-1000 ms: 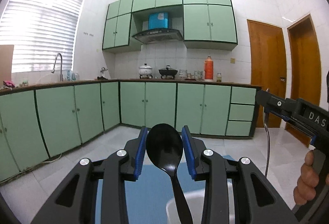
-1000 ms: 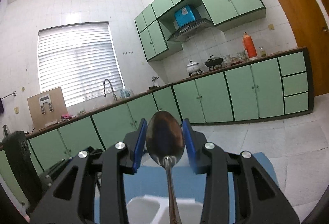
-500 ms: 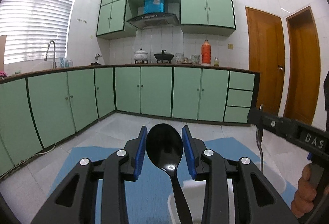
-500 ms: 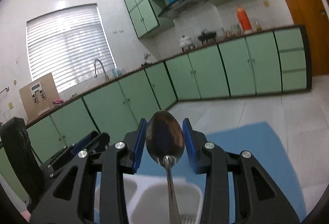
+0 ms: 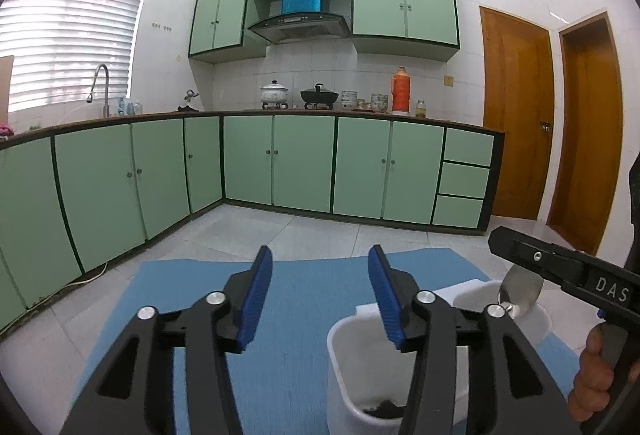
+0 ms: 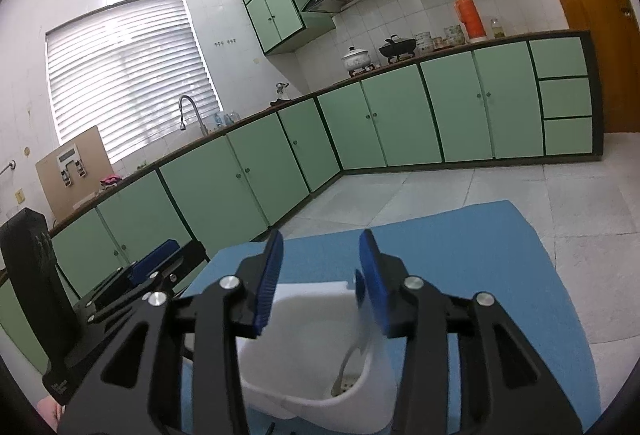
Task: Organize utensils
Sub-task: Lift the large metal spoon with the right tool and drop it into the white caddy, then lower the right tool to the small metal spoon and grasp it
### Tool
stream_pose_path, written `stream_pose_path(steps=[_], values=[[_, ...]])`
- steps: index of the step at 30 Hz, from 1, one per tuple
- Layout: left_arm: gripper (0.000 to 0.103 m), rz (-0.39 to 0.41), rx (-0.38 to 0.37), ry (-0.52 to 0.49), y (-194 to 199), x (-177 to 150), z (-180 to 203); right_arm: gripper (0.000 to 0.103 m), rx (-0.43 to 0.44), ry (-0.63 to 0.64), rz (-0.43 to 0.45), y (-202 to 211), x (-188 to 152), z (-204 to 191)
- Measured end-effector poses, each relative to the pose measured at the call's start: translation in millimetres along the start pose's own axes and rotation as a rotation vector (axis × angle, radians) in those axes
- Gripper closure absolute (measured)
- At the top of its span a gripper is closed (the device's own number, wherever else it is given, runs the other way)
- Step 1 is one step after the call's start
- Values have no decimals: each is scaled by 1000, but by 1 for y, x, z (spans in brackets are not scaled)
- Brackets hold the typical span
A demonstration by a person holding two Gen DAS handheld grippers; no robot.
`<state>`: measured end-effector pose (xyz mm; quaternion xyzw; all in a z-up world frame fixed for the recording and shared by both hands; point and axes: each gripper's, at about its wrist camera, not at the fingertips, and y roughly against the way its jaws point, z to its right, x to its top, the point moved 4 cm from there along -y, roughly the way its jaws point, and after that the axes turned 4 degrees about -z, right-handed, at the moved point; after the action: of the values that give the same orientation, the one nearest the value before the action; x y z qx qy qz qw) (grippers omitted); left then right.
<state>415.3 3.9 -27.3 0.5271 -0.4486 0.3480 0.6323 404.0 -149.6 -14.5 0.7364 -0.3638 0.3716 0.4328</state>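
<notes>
Both jaws have just been opening, nothing between them now. Left gripper (image 5: 320, 295) apart; dark bit low in white plastic utensil caddy (image 5: 340, 363), maybe the black spoon. Right gripper (image 6: 318, 271) apart; shiny steel spoon (image 5: 520, 295) upright in the next compartment. Risk: glossy, thin-walled caddy on blue cloth-covered table (image 5: 288, 295) tips if a finger clips the rim.

"DAS" in white on right tool (image 5: 520, 263) body.
</notes>
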Motion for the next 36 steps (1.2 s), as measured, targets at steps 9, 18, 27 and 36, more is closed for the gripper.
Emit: stream_pose_path(steps=[9,18,27,36], values=[[32,-15,8,34,28,-2,-8,48,-16,-35,32,34,2,6],[7,-133,-23,80,87,-39,-12,14,-121,-43,32,88,-25,20],[6,-331,10,133,107,-95,-8,7,-241,-47,-120,111,-80,32],[6,-455,76,116,113,-137,-5,7,-351,-35,-246,115,-124,42]])
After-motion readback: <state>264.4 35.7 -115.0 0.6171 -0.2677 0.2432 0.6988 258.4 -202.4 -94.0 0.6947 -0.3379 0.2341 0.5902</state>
